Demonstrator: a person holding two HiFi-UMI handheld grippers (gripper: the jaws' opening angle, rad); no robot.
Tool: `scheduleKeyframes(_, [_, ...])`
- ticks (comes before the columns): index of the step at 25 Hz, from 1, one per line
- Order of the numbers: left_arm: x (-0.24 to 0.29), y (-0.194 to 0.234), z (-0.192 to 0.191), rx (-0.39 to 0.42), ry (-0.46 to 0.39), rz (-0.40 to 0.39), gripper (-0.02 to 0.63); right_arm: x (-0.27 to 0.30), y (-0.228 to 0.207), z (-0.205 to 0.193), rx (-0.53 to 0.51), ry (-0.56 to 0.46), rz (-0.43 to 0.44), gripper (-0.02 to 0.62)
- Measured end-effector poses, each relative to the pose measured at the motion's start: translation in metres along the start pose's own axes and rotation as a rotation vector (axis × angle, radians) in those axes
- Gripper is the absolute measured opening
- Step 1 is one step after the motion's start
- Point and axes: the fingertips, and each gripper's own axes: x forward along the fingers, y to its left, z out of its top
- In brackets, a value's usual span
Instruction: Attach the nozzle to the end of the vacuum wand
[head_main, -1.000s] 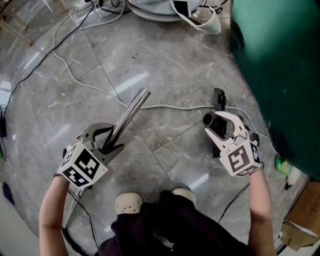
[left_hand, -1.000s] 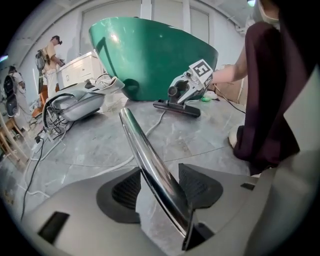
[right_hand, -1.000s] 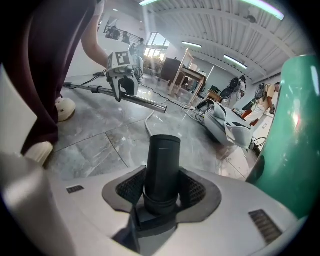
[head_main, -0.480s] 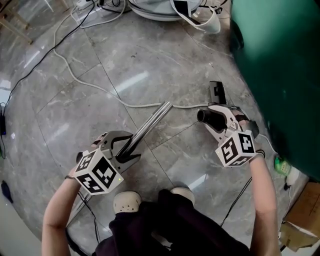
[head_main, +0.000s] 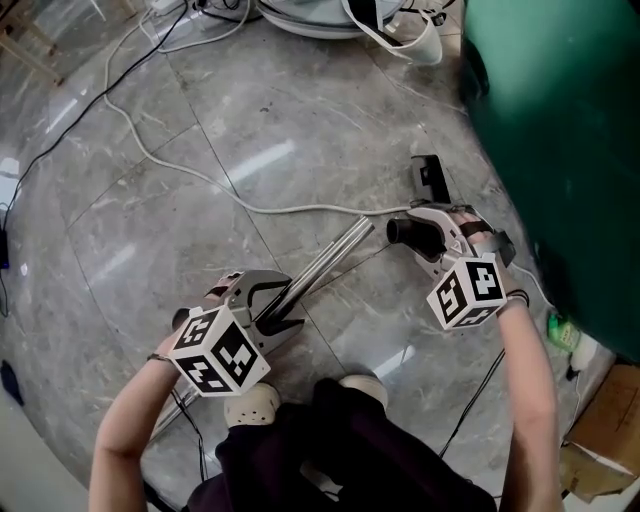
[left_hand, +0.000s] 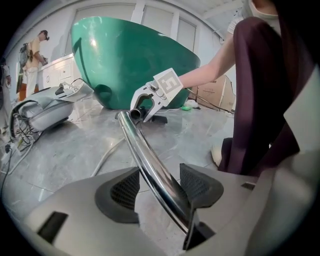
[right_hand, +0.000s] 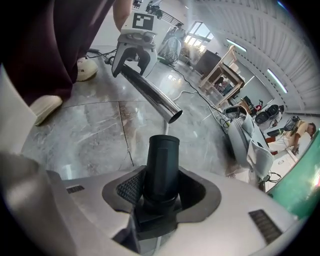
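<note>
- Nozzle (head_main: 408, 232), black and tubular, clamped in the right gripper (head_main: 428, 240); pads pressed on both sides of its collar, round mouth sticking out ahead of the jaws.
- Vacuum wand (head_main: 328, 262), a chrome tube, clamped in the left gripper (head_main: 283, 305); jaws closed on the tube partway along its length, pads against its sides.
- Wand raised off the grey marble floor (head_main: 250, 130), slanting up toward the nozzle, open end aimed at the nozzle's mouth.
- Open end and mouth just beside each other, a small gap between them, not yet joined.
- Both held above the middle of the floor, ahead of the person's knees and a cream slipper (head_main: 255, 405).
- Large green rounded tub (head_main: 560, 150) along the floor's right side, near the right gripper; inside out of view, contents impossible to tell.
- Cardboard box (head_main: 605, 430) at the lower right corner, close to the tub; contents not visible either.
- White cable (head_main: 200, 180) trailing across the floor, passing beneath the wand's open end.
- White-grey machine (head_main: 320, 20) at the floor's far edge, more cables lying round it.
</note>
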Motion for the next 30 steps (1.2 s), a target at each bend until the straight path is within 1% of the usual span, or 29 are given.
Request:
scheduleKeyframes(4, [0.008,-0.009,0.007,0.008,-0.012,-0.029,0.253,-0.001,0.002,-0.001,-0.039,-0.008,0.027,0.195])
scheduleKeyframes(8, [0.016,-0.014,0.010,0.009,-0.015,-0.042,0.255,-0.002,0.002,-0.001,-0.061,-0.028,0.070,0.195])
scheduleKeyframes(12, [0.019,-0.015,0.014,0.008,-0.024,-0.051,0.255,0.000,0.007,-0.001,-0.125,-0.024,0.116,0.195])
scheduleKeyframes(22, [0.029,-0.022,0.018,0.015,-0.022,-0.081,0.256,-0.001,0.008,-0.002,-0.161,-0.047,0.141,0.195])
scheduleKeyframes(25, [0.032,-0.025,0.018,0.017,-0.011,-0.099,0.259,-0.001,0.009,-0.002,-0.199,-0.052,0.163,0.195])
scheduleKeyframes(30, [0.035,-0.029,0.020,0.017,-0.007,-0.125,0.259,-0.001,0.010,-0.005,-0.303,-0.050,0.196,0.195])
